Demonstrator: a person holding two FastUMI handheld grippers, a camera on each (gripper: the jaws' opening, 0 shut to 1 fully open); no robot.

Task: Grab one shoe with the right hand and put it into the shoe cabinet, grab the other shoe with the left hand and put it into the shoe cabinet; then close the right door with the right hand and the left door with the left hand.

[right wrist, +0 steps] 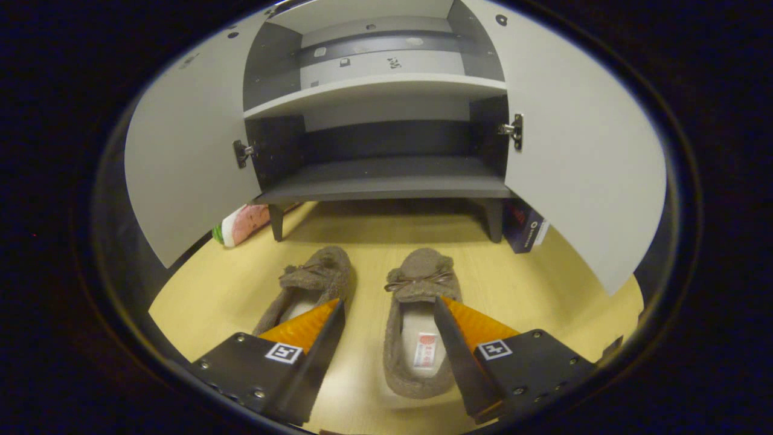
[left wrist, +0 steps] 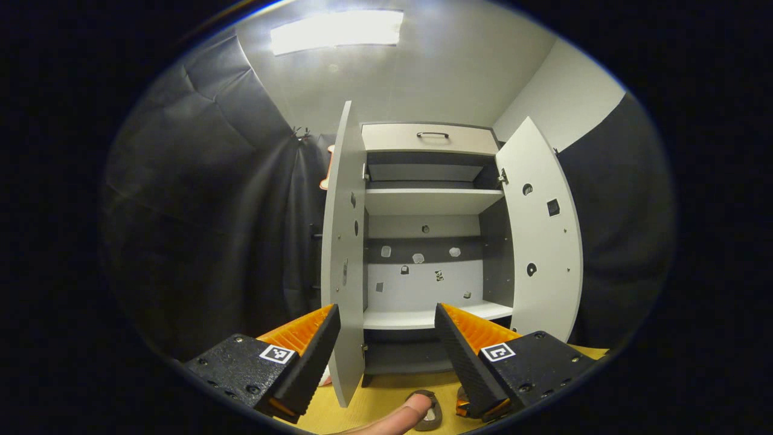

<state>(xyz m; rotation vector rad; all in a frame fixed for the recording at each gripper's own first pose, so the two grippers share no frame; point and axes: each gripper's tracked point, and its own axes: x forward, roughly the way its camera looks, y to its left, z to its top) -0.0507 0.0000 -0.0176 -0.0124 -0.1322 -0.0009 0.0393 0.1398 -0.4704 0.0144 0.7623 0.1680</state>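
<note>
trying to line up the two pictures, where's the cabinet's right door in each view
Left gripper view: the right door stands open right of centre, beside the shelves.
Right gripper view: the right door swings out at the right, above the floor.
Shared landmark: the white middle shelf.

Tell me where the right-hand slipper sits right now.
In the right gripper view the right slipper lies on the wooden floor in front of the open shoe cabinet, beside the left slipper, between the right tool's open fingers.

Two fuzzy brown shoes [right wrist: 416, 320] on pale yellow floor [right wrist: 531, 278] — shoe cabinet [right wrist: 386, 175] light grey, dark grey inside.
</note>
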